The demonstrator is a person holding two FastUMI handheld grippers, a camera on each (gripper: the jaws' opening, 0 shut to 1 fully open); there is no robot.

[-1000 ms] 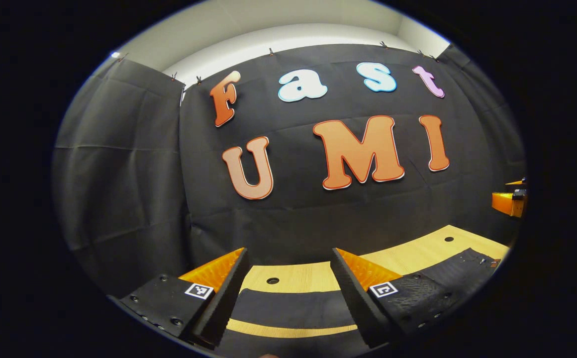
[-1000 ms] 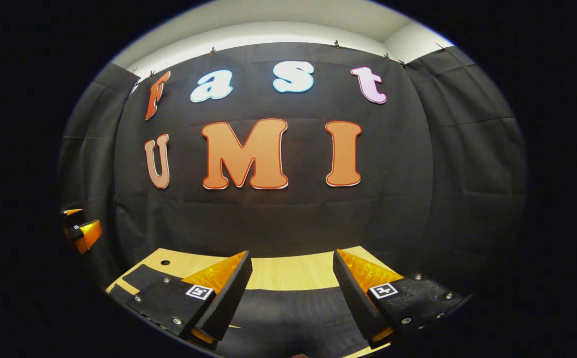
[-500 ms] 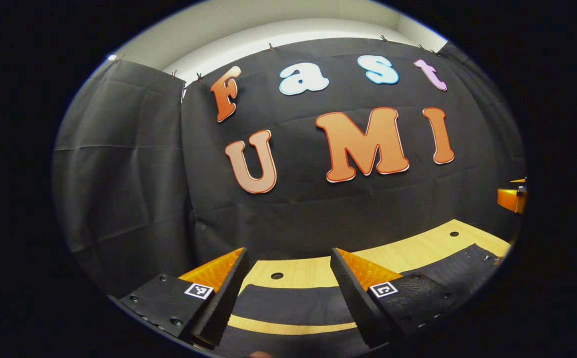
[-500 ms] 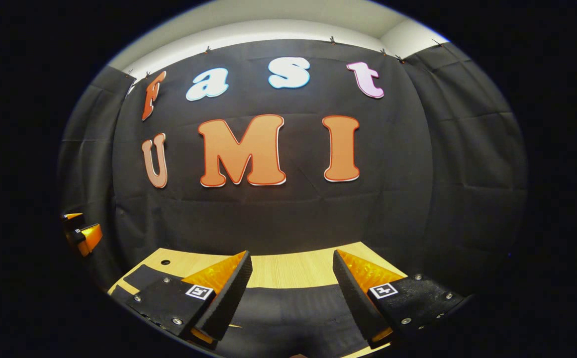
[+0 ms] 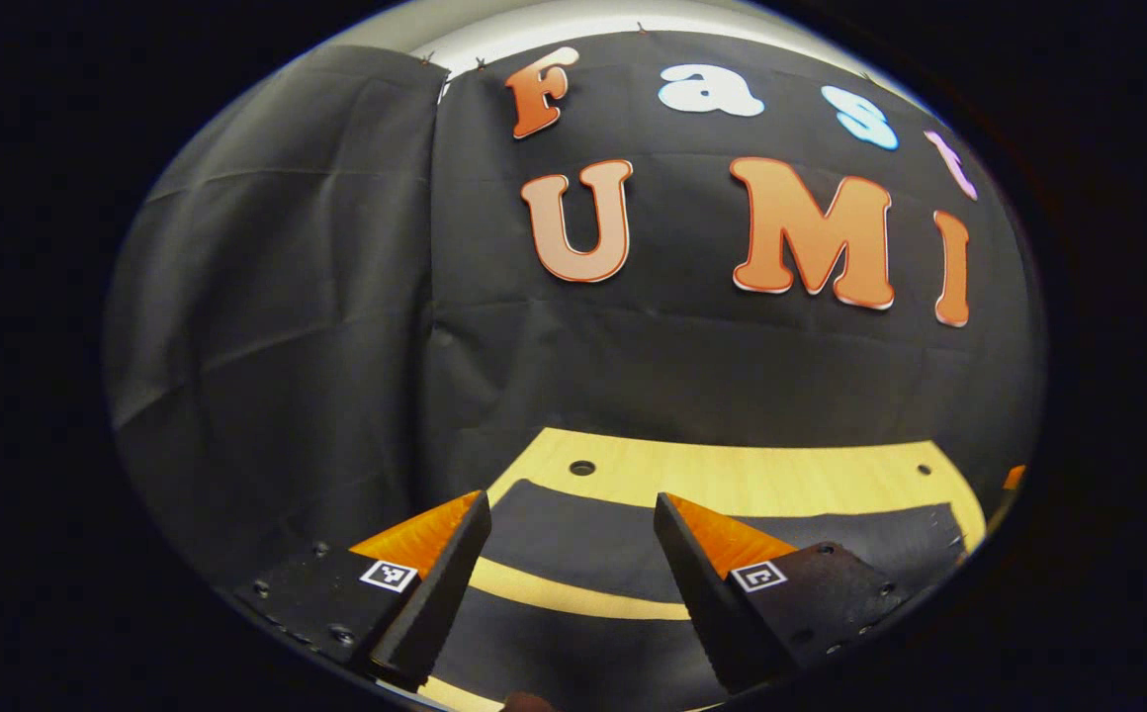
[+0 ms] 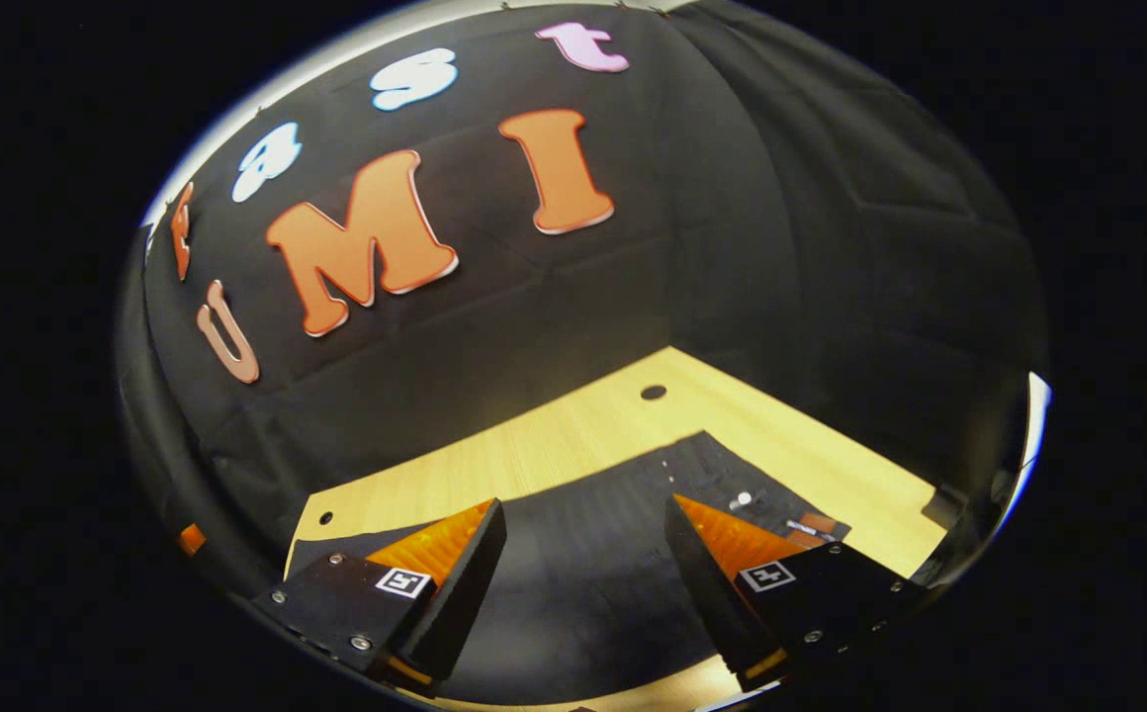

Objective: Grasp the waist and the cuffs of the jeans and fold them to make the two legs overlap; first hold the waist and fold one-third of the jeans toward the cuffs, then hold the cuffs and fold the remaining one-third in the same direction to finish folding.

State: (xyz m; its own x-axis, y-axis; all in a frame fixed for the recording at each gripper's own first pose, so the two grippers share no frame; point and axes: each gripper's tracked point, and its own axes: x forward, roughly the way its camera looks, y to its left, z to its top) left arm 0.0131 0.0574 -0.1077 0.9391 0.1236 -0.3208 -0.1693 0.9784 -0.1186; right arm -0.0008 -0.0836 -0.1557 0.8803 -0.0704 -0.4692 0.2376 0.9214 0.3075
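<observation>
On wooden table [image 5: 732, 480], black jeans [image 6: 583, 554] flat; both grippers spread above.

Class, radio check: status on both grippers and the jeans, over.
Left gripper open, above the legs. Right gripper open, above the waist end. Jeans flat on the table, legs apart, unfolded. Nothing in the way.

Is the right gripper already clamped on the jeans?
No: the right gripper is open above the jeans, its fingers spread apart.
</observation>
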